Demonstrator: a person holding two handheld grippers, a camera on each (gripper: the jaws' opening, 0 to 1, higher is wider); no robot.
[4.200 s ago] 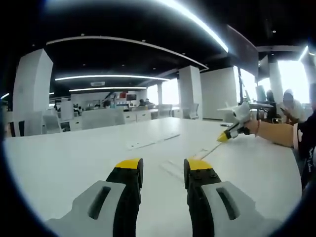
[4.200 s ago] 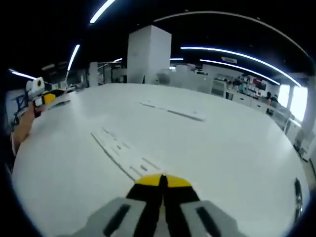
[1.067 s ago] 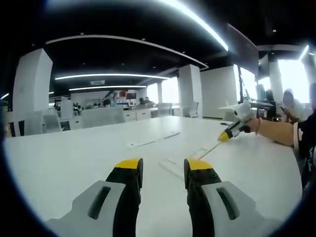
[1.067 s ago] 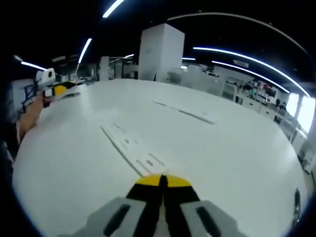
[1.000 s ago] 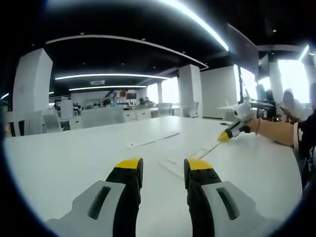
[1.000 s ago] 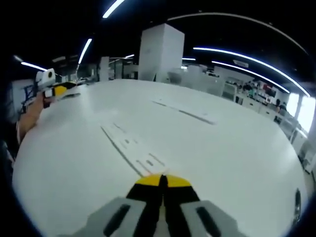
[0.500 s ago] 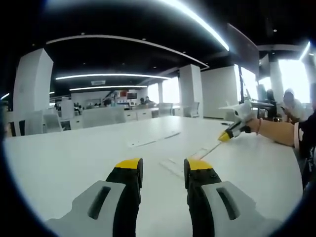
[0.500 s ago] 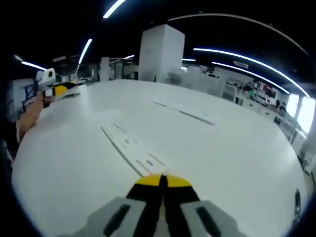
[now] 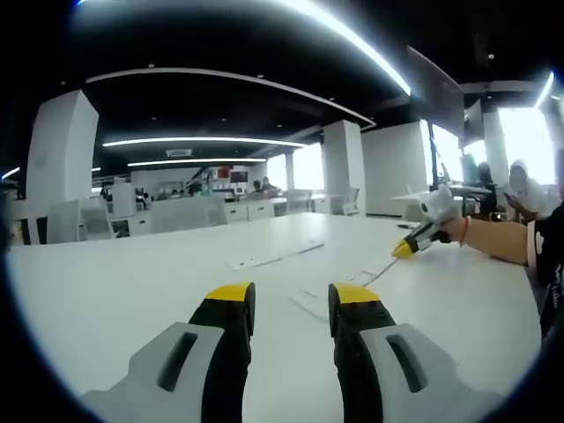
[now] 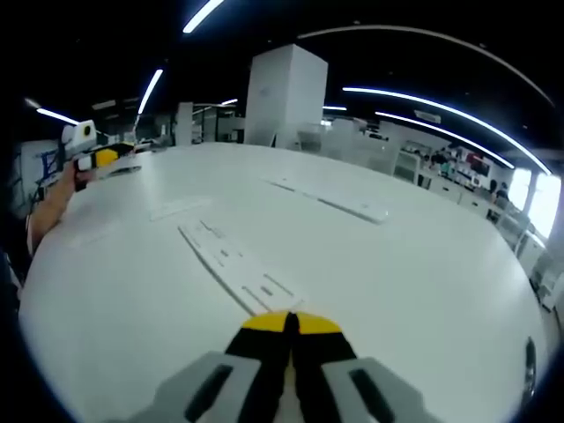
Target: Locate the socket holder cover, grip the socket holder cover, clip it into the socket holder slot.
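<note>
Cover held at one end by right gripper; little change since last frames.

Right gripper jaws stay together on the near end of the long white socket holder cover, which runs away across the white table. Left gripper jaws remain apart, holding nothing. Both views have tilted slightly; the things have not moved. The second white strip, probably the socket holder, lies well apart. Clipping not yet begun.
</note>
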